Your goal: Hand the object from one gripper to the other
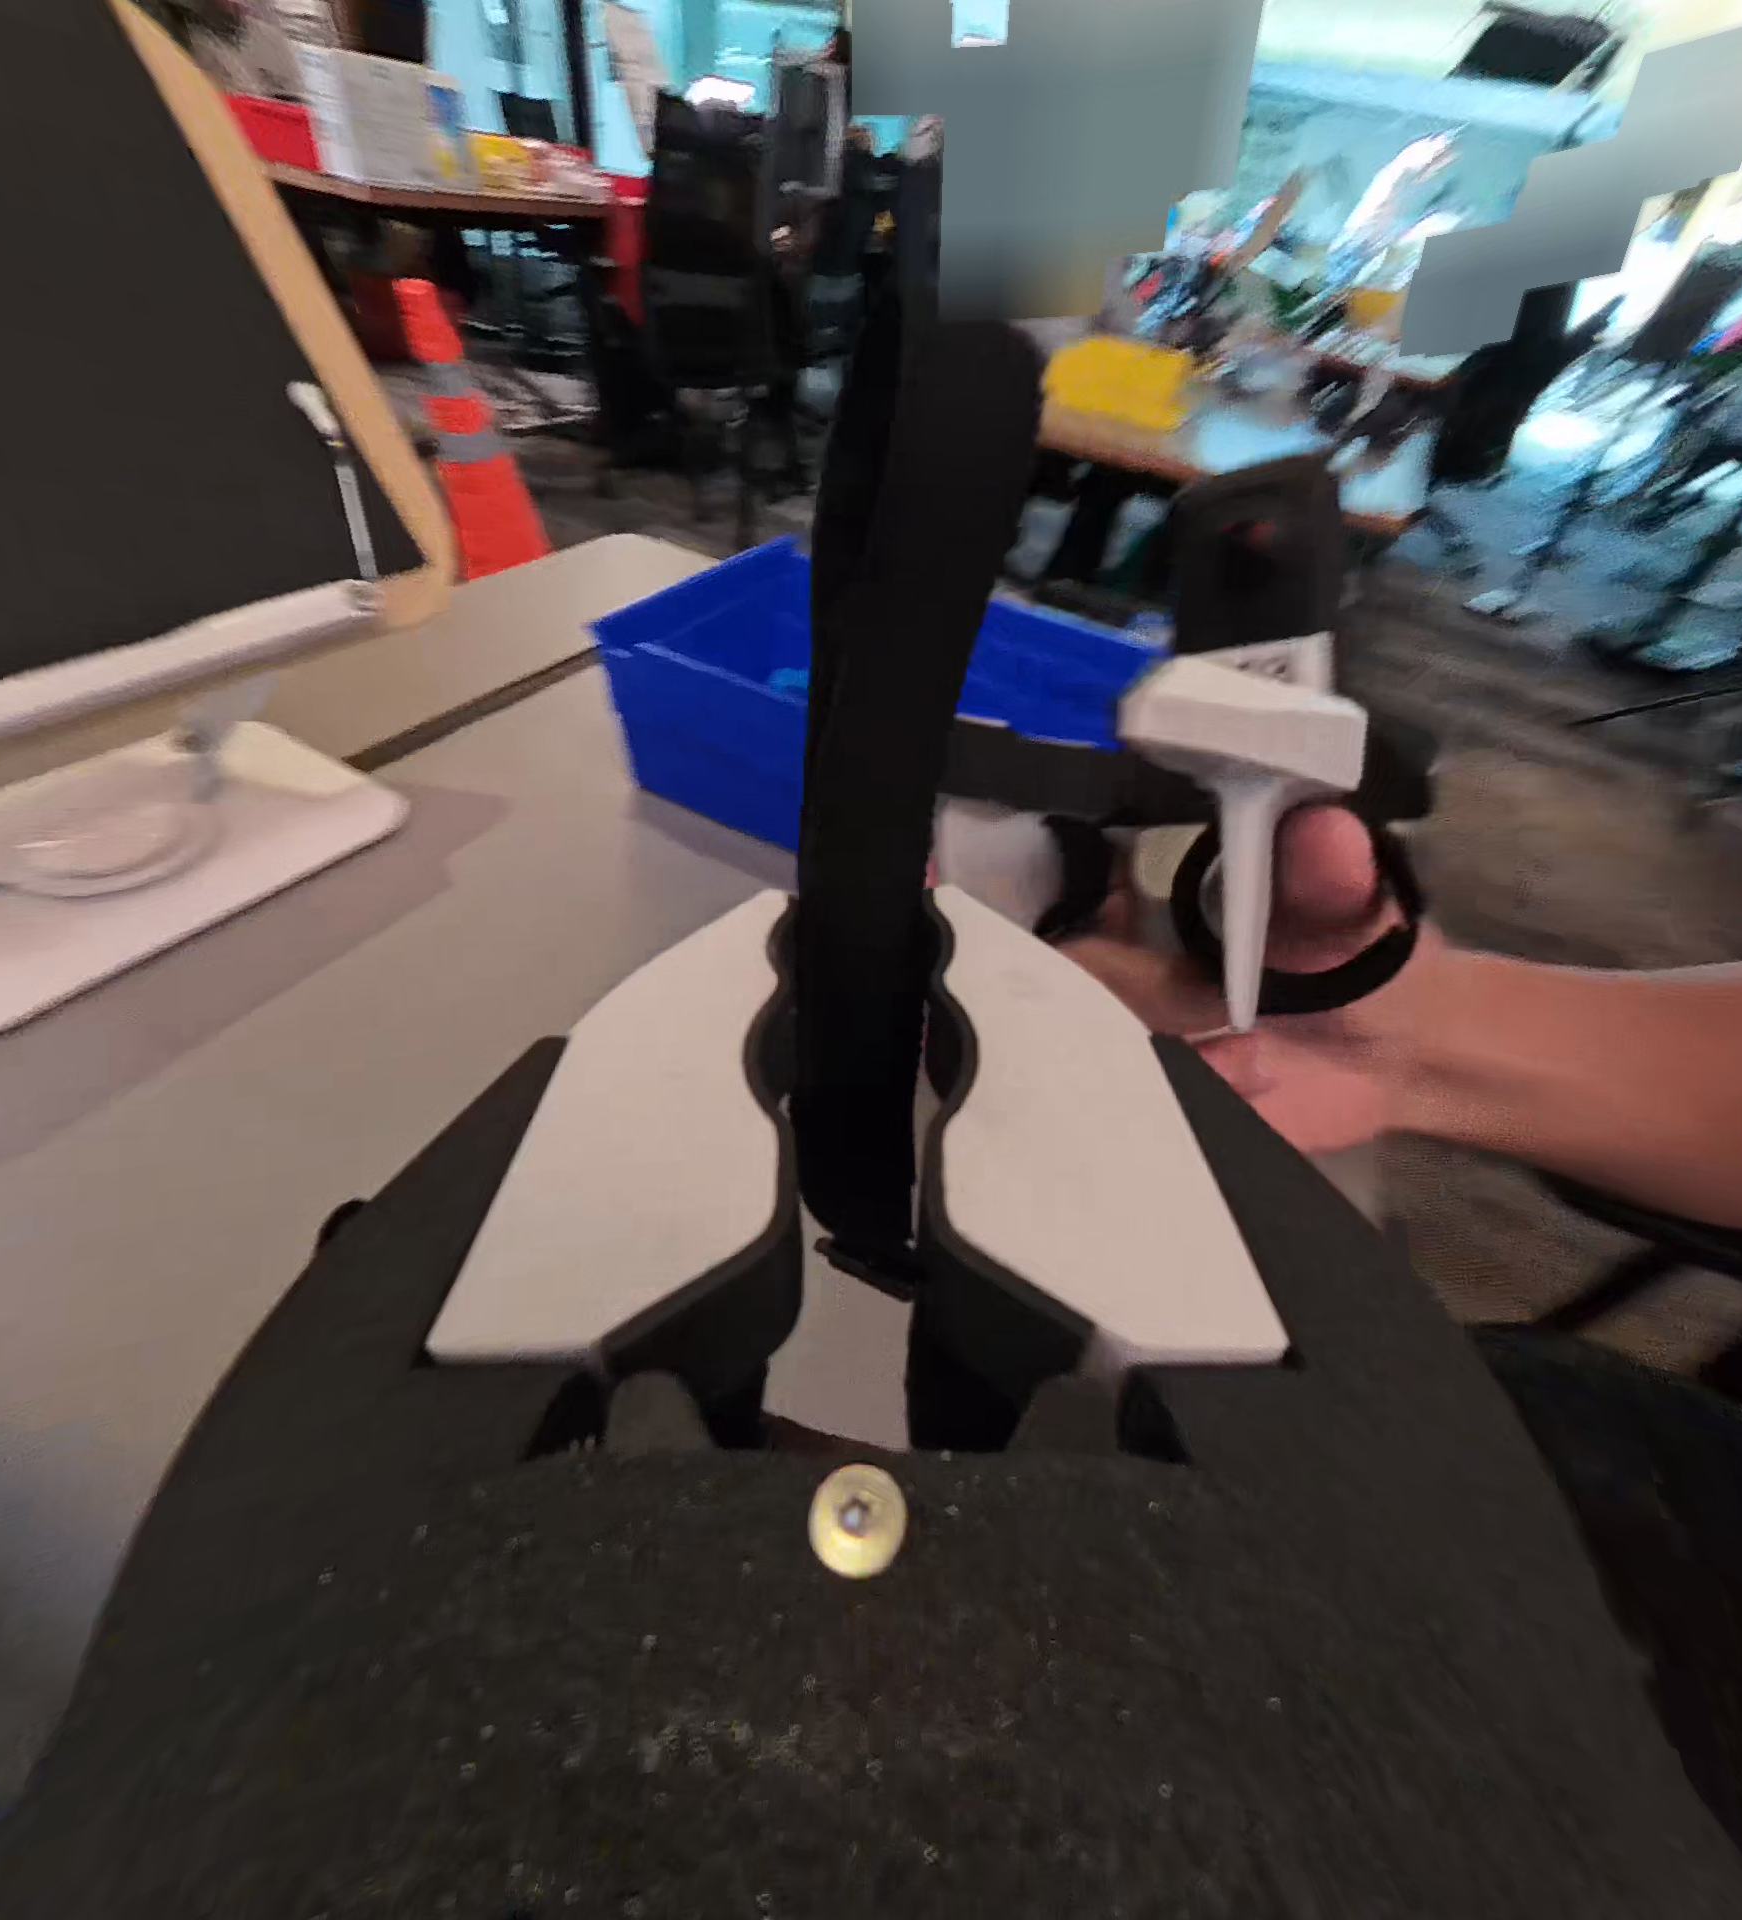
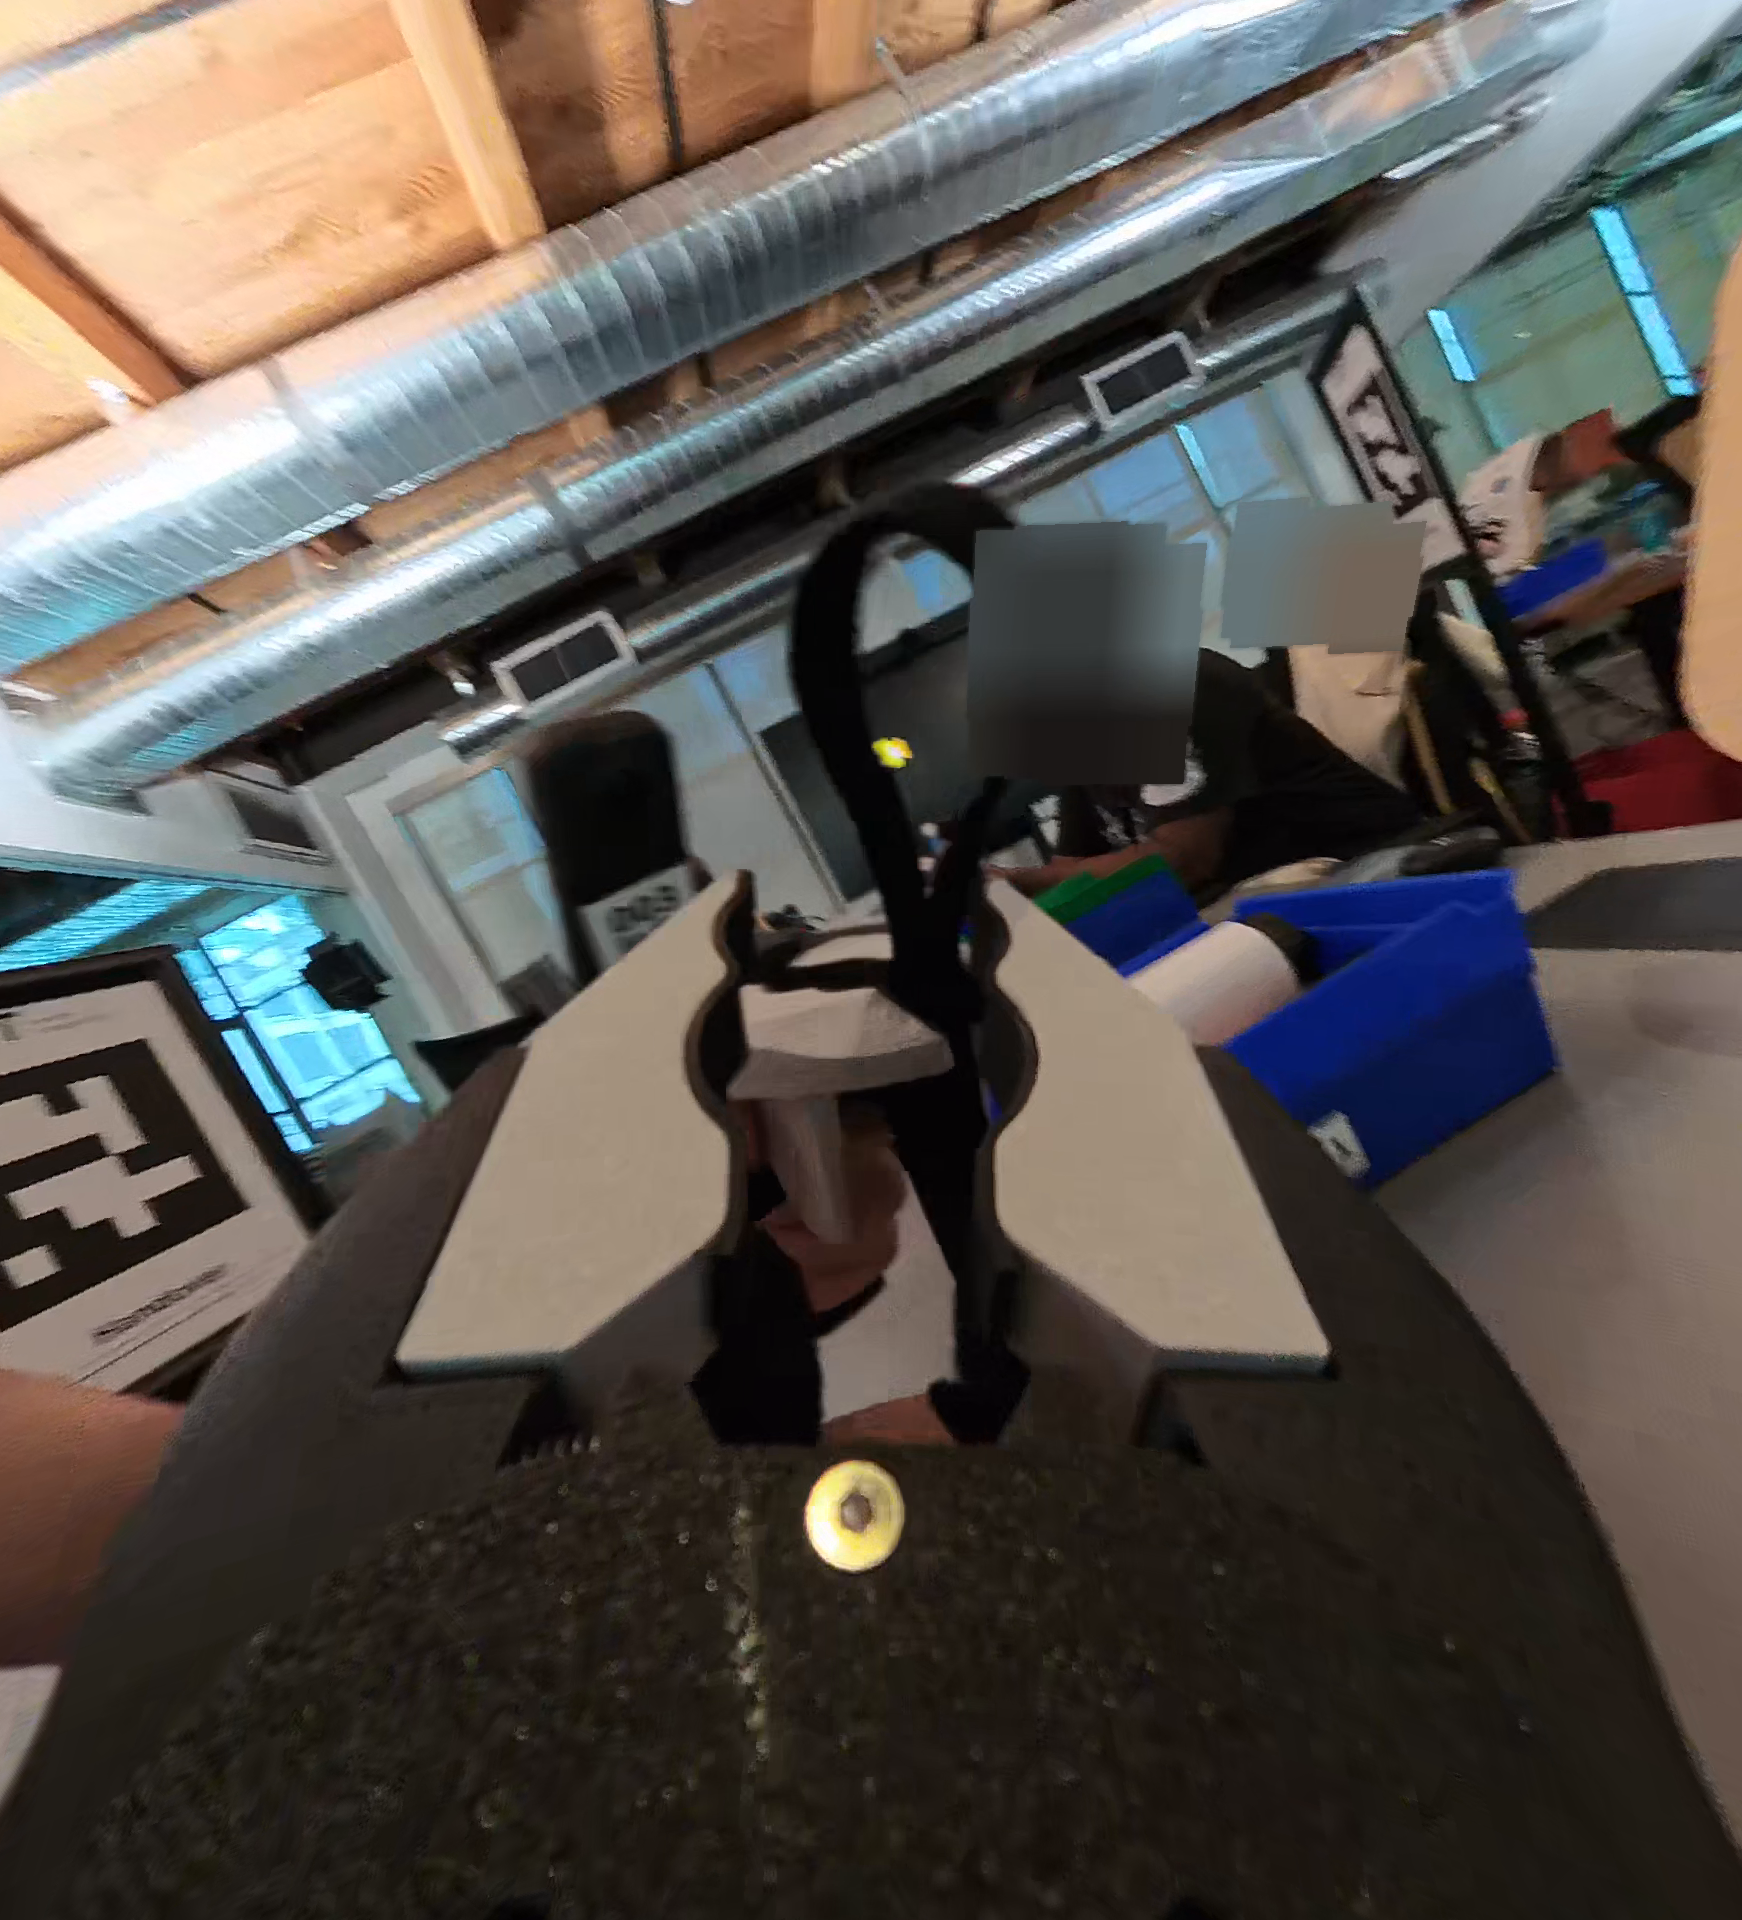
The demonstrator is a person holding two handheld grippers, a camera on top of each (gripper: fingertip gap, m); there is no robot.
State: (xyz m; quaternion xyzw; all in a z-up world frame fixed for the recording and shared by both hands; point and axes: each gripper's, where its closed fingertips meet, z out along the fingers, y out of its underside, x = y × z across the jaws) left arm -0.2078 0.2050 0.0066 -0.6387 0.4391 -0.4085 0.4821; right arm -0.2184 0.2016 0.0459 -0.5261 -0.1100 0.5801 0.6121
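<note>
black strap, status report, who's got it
Left gripper shut on black strap. Right gripper open around it, not clamped. Nothing blocking the handover.

My grey desk [image 1: 223, 1091] is the landmark here. Beyond its far edge stands an orange traffic cone [image 1: 472, 447] on the floor, and behind that a long wooden shelf [image 1: 451, 197] with boxes against a pale teal wall. Further tables crowded with clutter lie to the right of the desk. Above it run two silver ventilation ducts [image 2: 534, 343] under a wooden plank ceiling [image 2: 254, 177]. Bright windows [image 2: 472, 842] line the far wall.
</note>
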